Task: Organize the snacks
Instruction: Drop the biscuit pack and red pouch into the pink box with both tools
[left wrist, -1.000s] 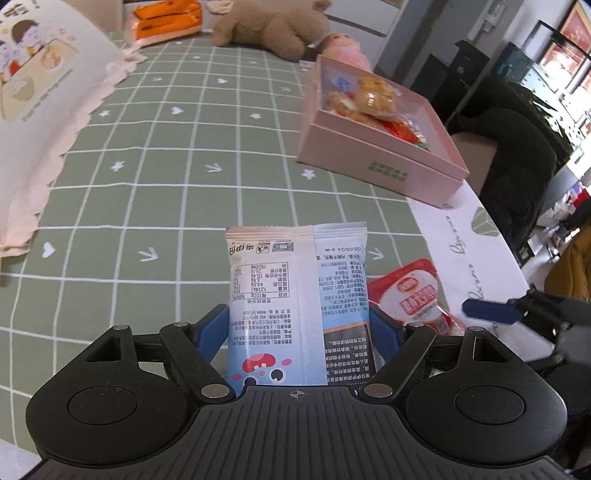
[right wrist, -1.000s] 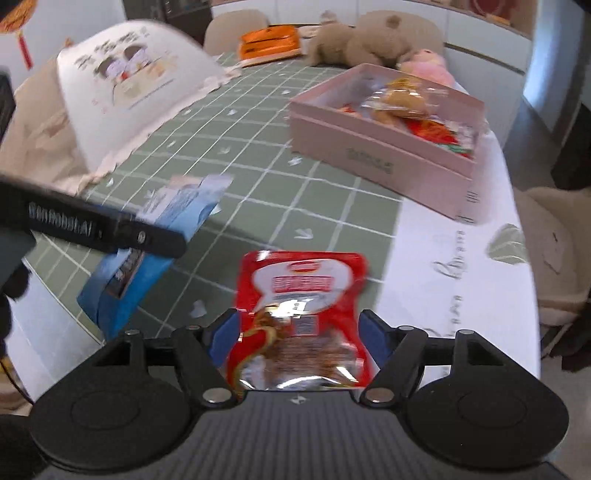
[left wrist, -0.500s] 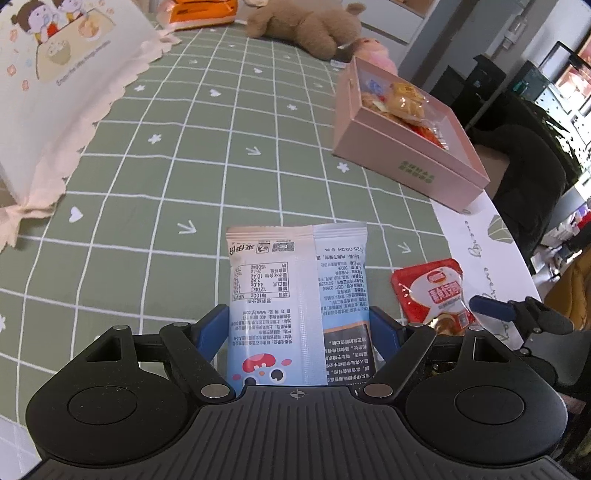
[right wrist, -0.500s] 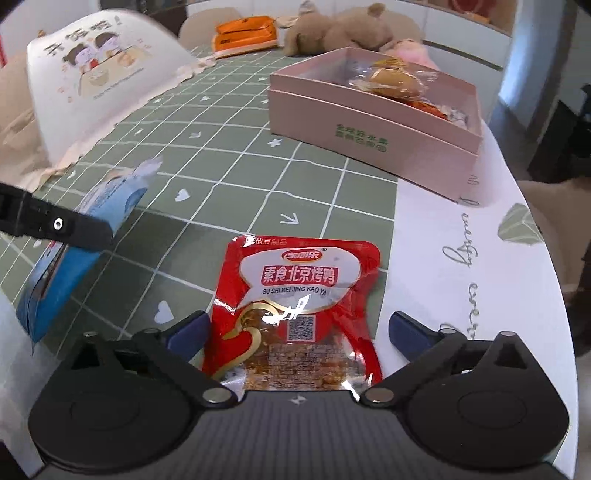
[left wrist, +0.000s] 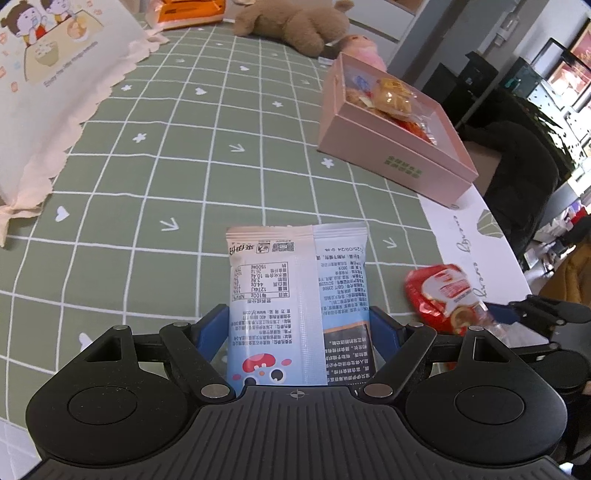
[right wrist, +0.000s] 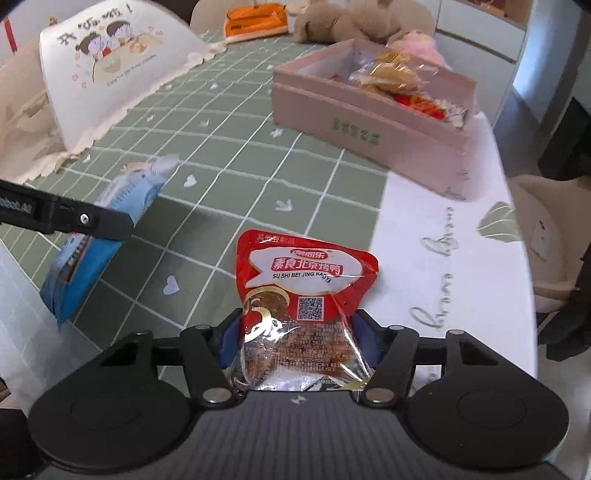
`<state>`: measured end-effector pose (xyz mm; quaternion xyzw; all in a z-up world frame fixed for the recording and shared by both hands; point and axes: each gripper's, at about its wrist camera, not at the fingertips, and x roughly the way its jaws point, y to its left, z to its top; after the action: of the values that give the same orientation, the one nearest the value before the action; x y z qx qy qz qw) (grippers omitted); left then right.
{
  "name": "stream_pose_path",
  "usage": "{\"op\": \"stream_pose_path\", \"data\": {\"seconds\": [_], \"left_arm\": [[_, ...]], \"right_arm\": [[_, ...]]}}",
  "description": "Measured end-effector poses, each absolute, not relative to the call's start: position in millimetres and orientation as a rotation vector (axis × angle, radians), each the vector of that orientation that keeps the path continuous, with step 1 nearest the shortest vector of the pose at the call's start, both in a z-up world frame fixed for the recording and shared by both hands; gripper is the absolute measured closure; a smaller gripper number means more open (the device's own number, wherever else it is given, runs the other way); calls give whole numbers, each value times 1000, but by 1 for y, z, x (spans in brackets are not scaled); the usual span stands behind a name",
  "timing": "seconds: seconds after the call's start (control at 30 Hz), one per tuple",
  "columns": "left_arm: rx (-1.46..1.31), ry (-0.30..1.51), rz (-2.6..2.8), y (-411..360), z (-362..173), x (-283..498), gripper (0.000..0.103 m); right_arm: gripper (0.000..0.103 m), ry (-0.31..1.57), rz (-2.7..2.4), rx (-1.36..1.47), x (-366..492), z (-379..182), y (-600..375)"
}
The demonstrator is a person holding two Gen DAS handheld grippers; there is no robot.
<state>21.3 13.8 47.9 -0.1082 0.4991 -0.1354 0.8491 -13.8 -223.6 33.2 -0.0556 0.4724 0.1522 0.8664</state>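
My left gripper (left wrist: 298,328) is shut on a blue and white snack packet (left wrist: 295,288), held above the green checked tablecloth. The packet also shows at the left of the right wrist view (right wrist: 107,221). My right gripper (right wrist: 295,336) is shut on a red snack pouch (right wrist: 303,291), lifted off the table; the pouch shows in the left wrist view (left wrist: 443,291). An open pink box (right wrist: 369,125) holding several snacks stands ahead on the right side of the table, and shows in the left wrist view (left wrist: 395,155).
A white cartoon-printed cushion (right wrist: 110,70) lies at the left. An orange packet (right wrist: 255,22) and a brown plush toy (left wrist: 295,26) lie at the far end. The white table edge (right wrist: 461,258) runs along the right, with chairs beyond.
My right gripper closed on the red pouch after being open half a second ago, and lifted it. My left gripper kept the blue packet and drifted forward over the table.
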Motion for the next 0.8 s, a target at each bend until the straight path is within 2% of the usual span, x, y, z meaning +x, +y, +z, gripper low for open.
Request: {"op": "stream_pose_path", "data": {"seconds": [0.1, 0.2, 0.37, 0.43, 0.5, 0.6, 0.67, 0.8], "left_arm": [[-232, 1012, -325, 4, 62, 25, 18], [-227, 912, -404, -11, 99, 43, 18], [-188, 682, -464, -47, 176, 101, 15], [-227, 627, -507, -62, 189, 135, 14], [-282, 639, -571, -76, 176, 179, 12], [-211, 749, -505, -101, 119, 236, 14], [-274, 795, -495, -98, 88, 249, 17], [-359, 768, -526, -79, 77, 248, 19]], "right_arm": [[40, 946, 325, -58, -18, 53, -237], [40, 891, 313, -38, -20, 72, -245], [40, 828, 261, -32, -23, 90, -252], [40, 829, 233, -21, -24, 94, -255], [40, 833, 195, -30, -26, 99, -256], [39, 849, 155, -60, -27, 102, -258], [39, 863, 121, -97, -29, 102, -258], [39, 888, 102, -45, -23, 102, -274]]}}
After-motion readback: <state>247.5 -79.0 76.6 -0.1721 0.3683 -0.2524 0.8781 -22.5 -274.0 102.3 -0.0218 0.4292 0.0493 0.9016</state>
